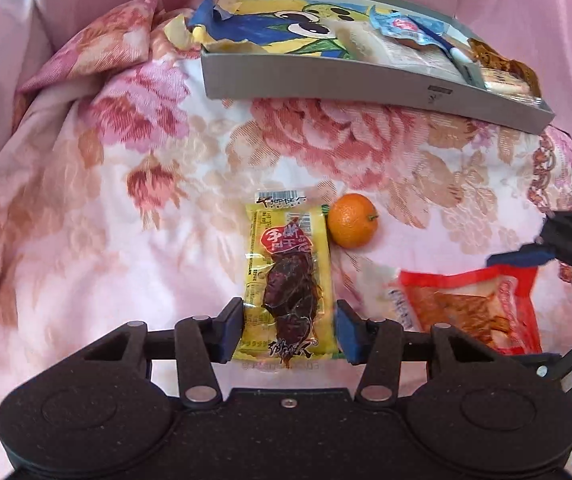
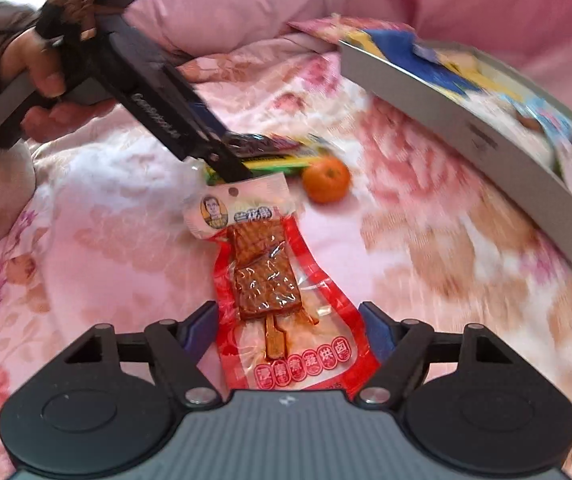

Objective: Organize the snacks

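left gripper (image 1: 288, 330): jaws apart, straddling yellow jerky packet (image 1: 288, 280), pads seemingly just touching its edges | right gripper (image 2: 288, 330): jaws wide around red tofu packet (image 2: 282, 304), gaps both sides | tangerine (image 1: 352, 221) beside yellow packet | grey tray (image 1: 366, 84) beyond, open quilt (image 1: 126, 240) between

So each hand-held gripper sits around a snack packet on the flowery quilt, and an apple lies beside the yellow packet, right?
Nearly. The fruit beside the yellow packet is a small orange, not an apple; the left wrist view shows it. The rest holds.
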A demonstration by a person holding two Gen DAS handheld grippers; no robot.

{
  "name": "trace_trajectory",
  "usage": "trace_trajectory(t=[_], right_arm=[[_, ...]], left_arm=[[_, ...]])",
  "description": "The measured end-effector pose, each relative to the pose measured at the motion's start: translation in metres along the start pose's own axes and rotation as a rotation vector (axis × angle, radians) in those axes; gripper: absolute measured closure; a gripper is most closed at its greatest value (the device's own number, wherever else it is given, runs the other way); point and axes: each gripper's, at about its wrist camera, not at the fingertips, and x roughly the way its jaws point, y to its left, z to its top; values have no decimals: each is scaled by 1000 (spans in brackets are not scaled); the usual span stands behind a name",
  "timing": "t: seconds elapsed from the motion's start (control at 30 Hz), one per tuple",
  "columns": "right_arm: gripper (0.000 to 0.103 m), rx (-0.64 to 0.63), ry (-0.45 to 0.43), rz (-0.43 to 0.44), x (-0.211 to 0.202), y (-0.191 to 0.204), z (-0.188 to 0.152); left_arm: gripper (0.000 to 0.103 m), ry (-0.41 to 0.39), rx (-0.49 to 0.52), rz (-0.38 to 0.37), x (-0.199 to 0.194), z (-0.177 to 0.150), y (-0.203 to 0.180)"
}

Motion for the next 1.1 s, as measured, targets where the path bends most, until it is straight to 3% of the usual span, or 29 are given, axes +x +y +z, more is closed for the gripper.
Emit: trace_trajectory(t=[0.37,0.47,0.77,0.93,1.1], right_arm=[[22,315,77,-100,-43,9,-41],[20,377,73,-100,-48,12,-47],[11,295,-18,-143,-38,30,-50],[11,272,-66,-147,-30,33,-50],[21,277,-78,-143,-28,34,-52]], left_arm=[[54,47,-112,-51,-20,-39,-39],[54,37,-125,-32,-25,-47,-45],[47,-68,-61,82,-36,-51,-57],[53,-84,9,101,-34,-52,-66],[54,-79,10,91,-33,-53,-67]])
